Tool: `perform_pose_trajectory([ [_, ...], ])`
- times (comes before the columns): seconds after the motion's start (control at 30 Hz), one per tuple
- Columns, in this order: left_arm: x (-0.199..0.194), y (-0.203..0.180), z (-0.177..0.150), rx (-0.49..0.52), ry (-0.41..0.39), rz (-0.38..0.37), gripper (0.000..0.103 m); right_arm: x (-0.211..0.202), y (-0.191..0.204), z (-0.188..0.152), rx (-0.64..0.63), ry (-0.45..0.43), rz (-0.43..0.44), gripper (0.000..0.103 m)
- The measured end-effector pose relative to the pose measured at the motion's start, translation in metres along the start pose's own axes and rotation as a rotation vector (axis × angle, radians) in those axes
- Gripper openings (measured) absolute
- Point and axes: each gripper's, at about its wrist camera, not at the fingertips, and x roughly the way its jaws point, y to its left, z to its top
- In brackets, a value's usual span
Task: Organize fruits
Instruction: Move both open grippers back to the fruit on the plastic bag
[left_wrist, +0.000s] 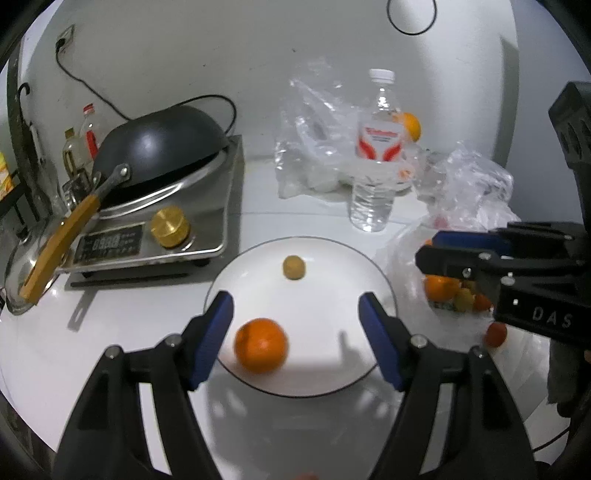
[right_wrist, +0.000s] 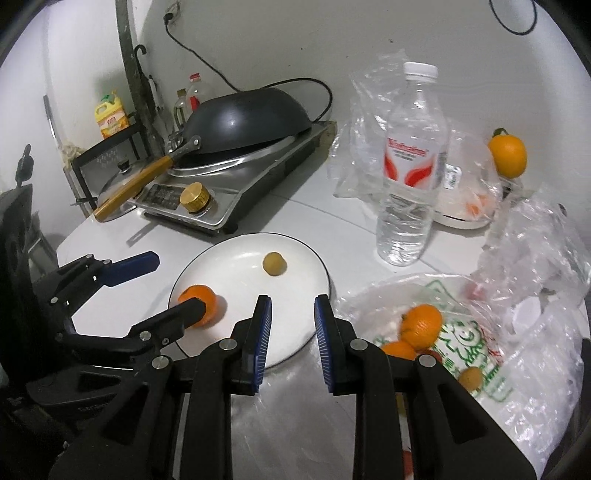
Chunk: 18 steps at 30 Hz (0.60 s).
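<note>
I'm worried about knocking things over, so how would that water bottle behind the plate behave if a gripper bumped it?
The water bottle is tall and narrow, so a push near the cap would probably tip it. It looks nearly full, so likely fairly heavy. Its thin clear plastic would probably flex under a squeeze.

2 close wrist views facing the wall, sharing the plate (left_wrist: 373, 266) (right_wrist: 314, 266).

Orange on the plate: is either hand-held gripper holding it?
No. The orange lies free on the plate; left hand-held gripper and right hand-held gripper are open, empty.
</note>
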Motion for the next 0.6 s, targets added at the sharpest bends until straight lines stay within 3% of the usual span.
perform_pose_trajectory([
  [0.6, -0.022, -0.061, 0.003, 0.077, -0.011, -0.032, 0.072, -0.053, -0.042, -0.033, 0.034, -0.053, -0.036, 0.026],
])
